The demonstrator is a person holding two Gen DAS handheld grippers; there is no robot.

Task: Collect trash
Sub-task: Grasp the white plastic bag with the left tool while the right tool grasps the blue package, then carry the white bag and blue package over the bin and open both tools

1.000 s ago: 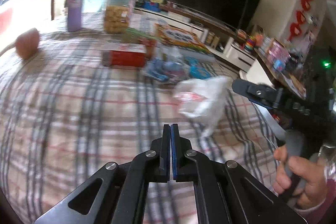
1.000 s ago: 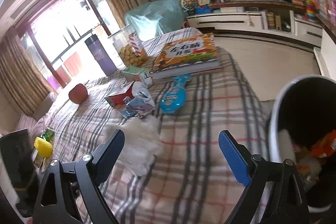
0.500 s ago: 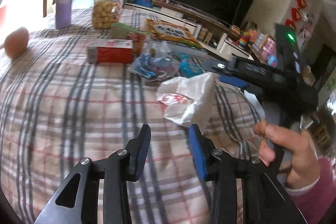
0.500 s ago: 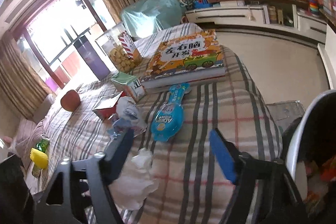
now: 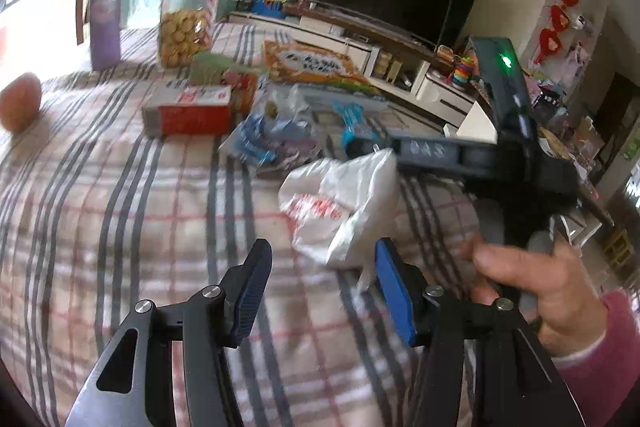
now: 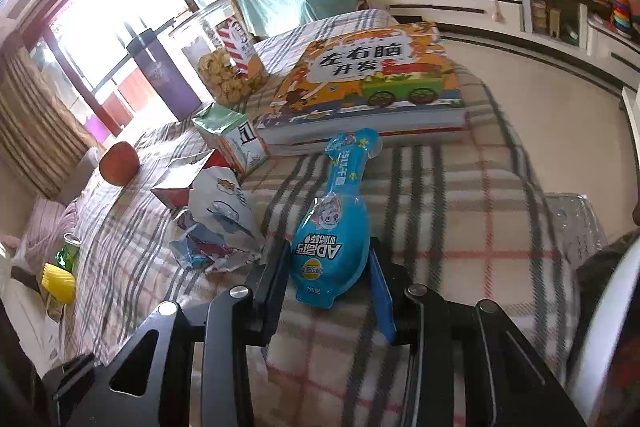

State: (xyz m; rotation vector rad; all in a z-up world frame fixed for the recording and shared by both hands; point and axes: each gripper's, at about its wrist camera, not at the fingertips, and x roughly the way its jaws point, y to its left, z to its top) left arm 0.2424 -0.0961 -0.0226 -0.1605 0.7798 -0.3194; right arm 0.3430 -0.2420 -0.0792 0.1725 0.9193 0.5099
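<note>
Since the earlier frames: left gripper went from fully closed to about half apart, jaws just opening, nothing between them. Right gripper went from wide to narrow, jaws just closing, and it has shifted off the white bag to the blue packet.

Right view: wide end of the blue packet lies between the two fingers. The dark finger sits right at its left edge, the blue pad at its right edge. Firm press or only a near touch: cannot tell. The packet's narrow neck points away from the tongs toward the picture book, which lies just beyond it. A crumpled blue and white wrapper is just left of the left finger.

Left view: crumpled white plastic bag lies on the plaid cloth just ahead of the fingertips, toward the blue pad side, not gripped. A red box and the wrapper sit farther ahead. The person's hand holds the right tool's handle at the right.
</note>
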